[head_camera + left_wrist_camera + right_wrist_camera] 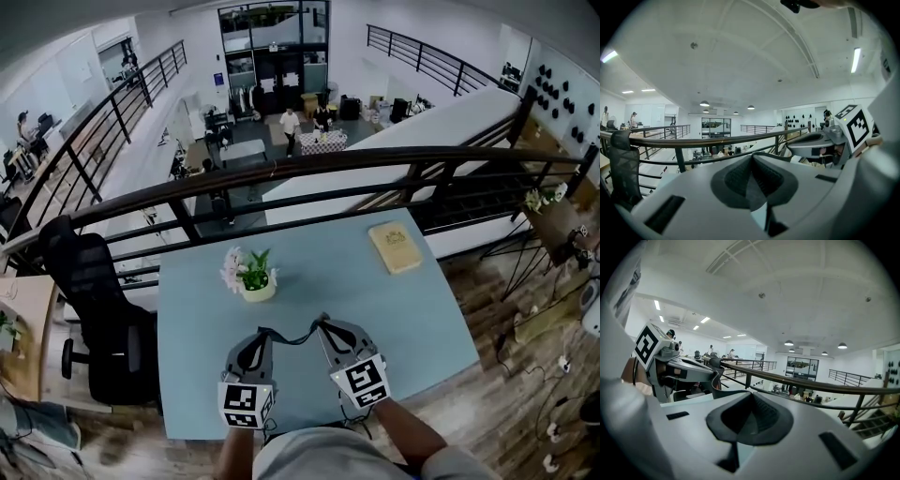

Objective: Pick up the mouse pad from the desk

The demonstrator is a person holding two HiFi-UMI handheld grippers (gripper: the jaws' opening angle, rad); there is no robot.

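The mouse pad (292, 339) is a thin dark sheet, and in the head view only its sagging top edge shows, stretched between the two gripper tips above the light blue desk (403, 328). My left gripper (260, 331) is shut on the pad's left end. My right gripper (323, 321) is shut on its right end. In the left gripper view the pads (740, 178) meet at the left gripper (752, 176). The right gripper view shows the right gripper (749, 416) with its jaws together too. It also shows the pad's dark edge (715, 380) hanging from the left gripper's tip.
A small white pot with a flowering plant (256, 281) stands just beyond the grippers. A tan book (395, 247) lies at the desk's far right. A dark railing (309, 173) runs behind the desk, with an open drop beyond it. A black office chair (94, 309) stands to the left.
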